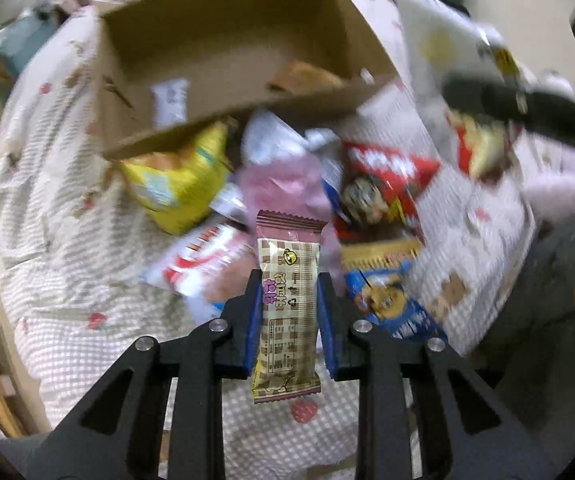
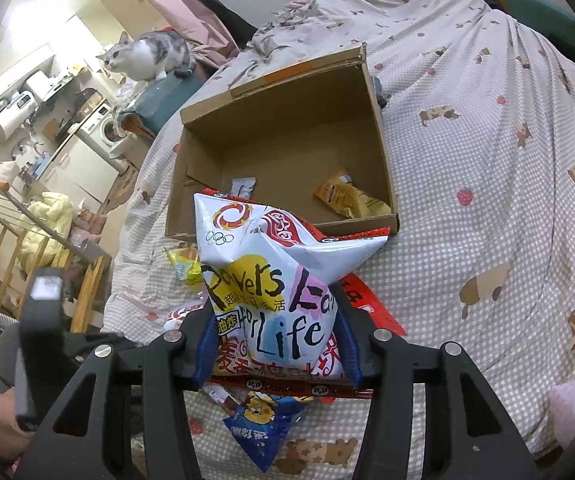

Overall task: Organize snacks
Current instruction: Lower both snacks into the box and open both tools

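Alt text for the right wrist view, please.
The right tool grips a white snack bag in front of an open cardboard box on a checked bedspread. A cat sits at upper left.

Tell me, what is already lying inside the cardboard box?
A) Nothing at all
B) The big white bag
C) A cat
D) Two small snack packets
D: a small white packet and an orange packet lie on the floor of the cardboard box.
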